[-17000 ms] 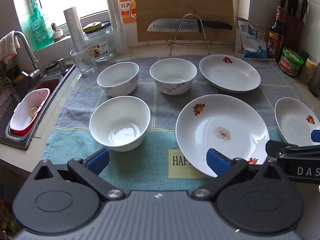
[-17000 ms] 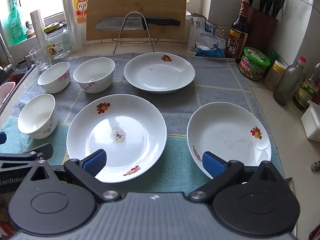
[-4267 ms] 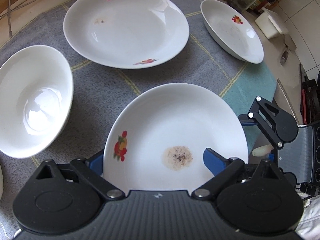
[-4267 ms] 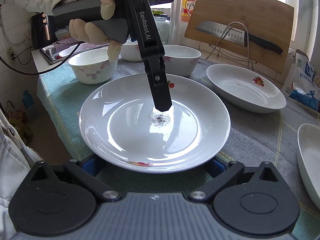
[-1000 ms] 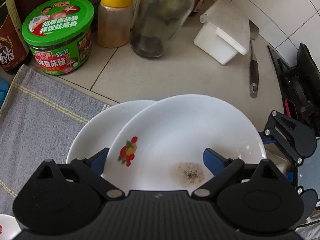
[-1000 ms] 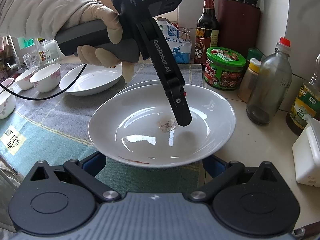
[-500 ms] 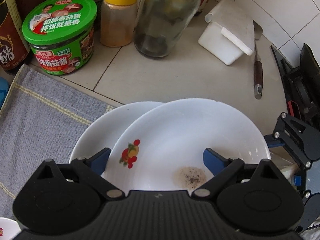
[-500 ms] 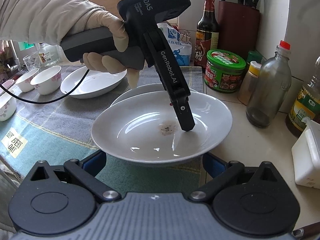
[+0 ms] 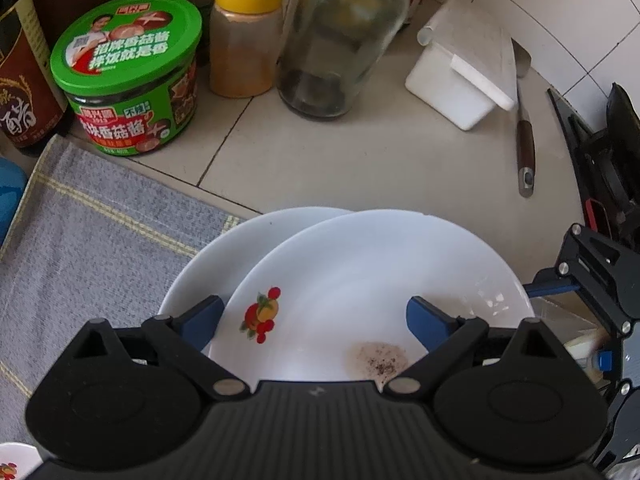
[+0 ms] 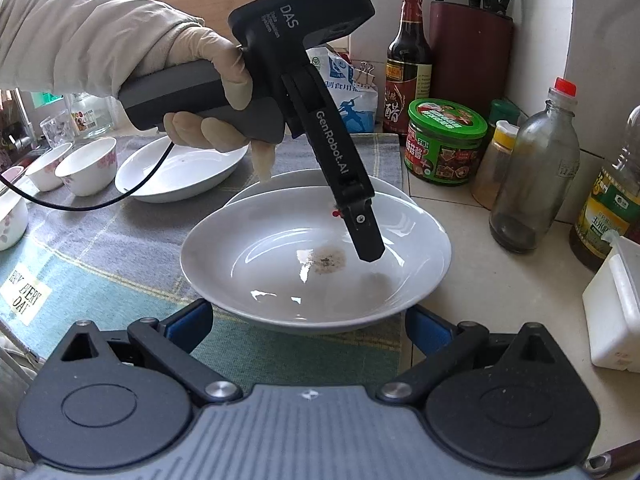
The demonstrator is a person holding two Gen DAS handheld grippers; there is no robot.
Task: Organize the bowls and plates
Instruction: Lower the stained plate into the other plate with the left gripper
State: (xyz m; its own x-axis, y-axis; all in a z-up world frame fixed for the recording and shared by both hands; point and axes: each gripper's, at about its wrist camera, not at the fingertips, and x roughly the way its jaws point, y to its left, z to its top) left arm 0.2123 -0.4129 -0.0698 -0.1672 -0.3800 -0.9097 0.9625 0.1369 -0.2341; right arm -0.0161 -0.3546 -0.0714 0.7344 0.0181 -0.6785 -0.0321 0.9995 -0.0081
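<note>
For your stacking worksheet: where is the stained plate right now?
In the right wrist view, the stained plate sits centre, over another plate, left of the green-lidded jar.
</note>
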